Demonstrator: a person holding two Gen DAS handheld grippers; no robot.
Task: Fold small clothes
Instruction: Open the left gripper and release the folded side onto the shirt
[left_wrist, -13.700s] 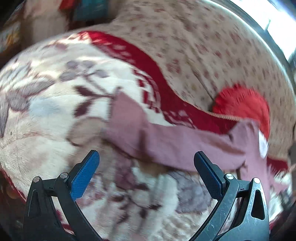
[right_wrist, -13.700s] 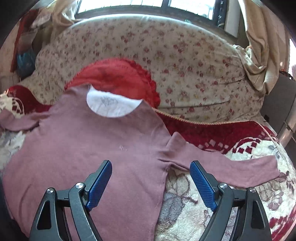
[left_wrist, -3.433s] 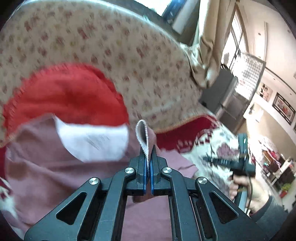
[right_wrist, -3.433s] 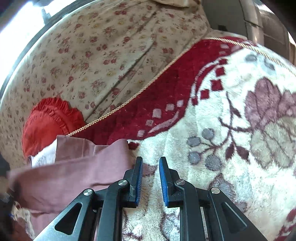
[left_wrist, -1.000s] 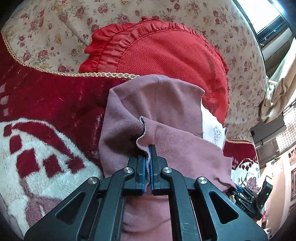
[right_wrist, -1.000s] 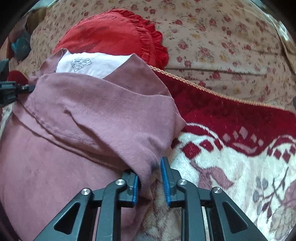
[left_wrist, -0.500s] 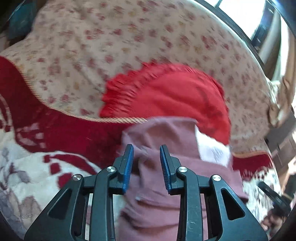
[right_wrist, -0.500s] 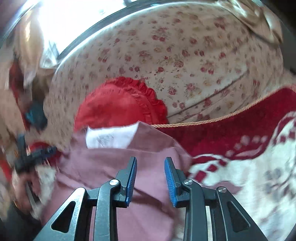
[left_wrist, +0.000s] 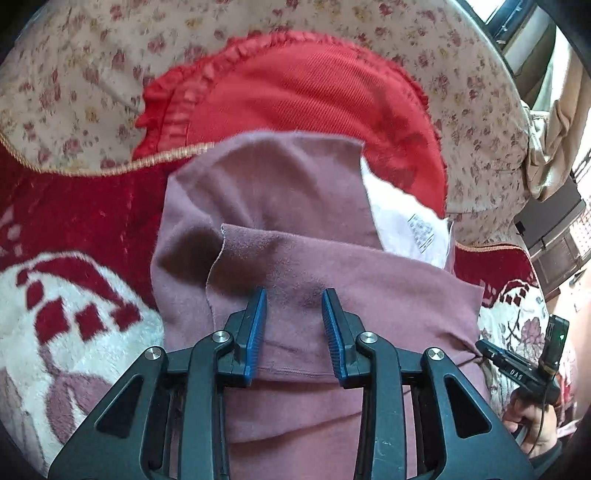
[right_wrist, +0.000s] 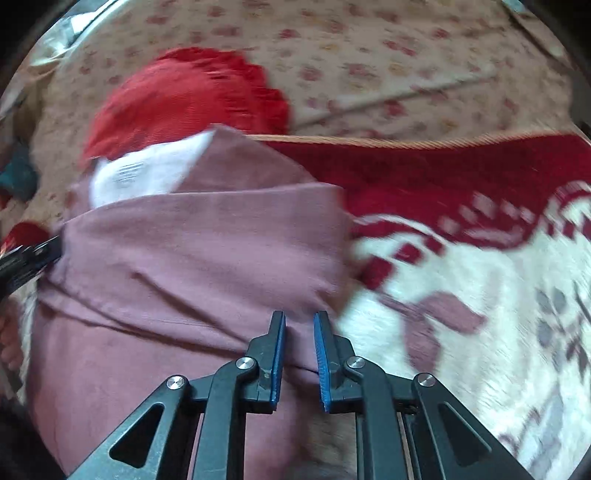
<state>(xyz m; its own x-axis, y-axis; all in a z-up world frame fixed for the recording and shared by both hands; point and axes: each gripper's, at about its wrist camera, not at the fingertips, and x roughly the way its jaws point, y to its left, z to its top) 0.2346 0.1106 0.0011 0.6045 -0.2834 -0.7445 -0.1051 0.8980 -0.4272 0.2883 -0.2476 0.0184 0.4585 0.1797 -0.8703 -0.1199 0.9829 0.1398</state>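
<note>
A mauve long-sleeved top (left_wrist: 288, 206) lies on the blanket with both sleeves folded across its chest. Its white neck lining (left_wrist: 410, 221) faces up. My left gripper (left_wrist: 294, 295) hovers over the folded sleeve, its jaws opening with nothing pinched between them. In the right wrist view the top (right_wrist: 207, 251) fills the left half. My right gripper (right_wrist: 299, 317) sits at the top's right folded edge. Its jaws are closing, and mauve cloth shows in the gap without the pads pressing on it. Each gripper shows at the edge of the other's view.
A red frilled cushion (left_wrist: 295, 92) leans on the floral sofa back (left_wrist: 74, 74) just behind the collar. The red and cream plush blanket (right_wrist: 480, 277) spreads to both sides. A hand (left_wrist: 528, 417) holds the right gripper at the far right.
My left gripper has let go of the sleeve edge, which now lies flat across the top, and its jaws stand apart. The right gripper swung about and its jaws have narrowed.
</note>
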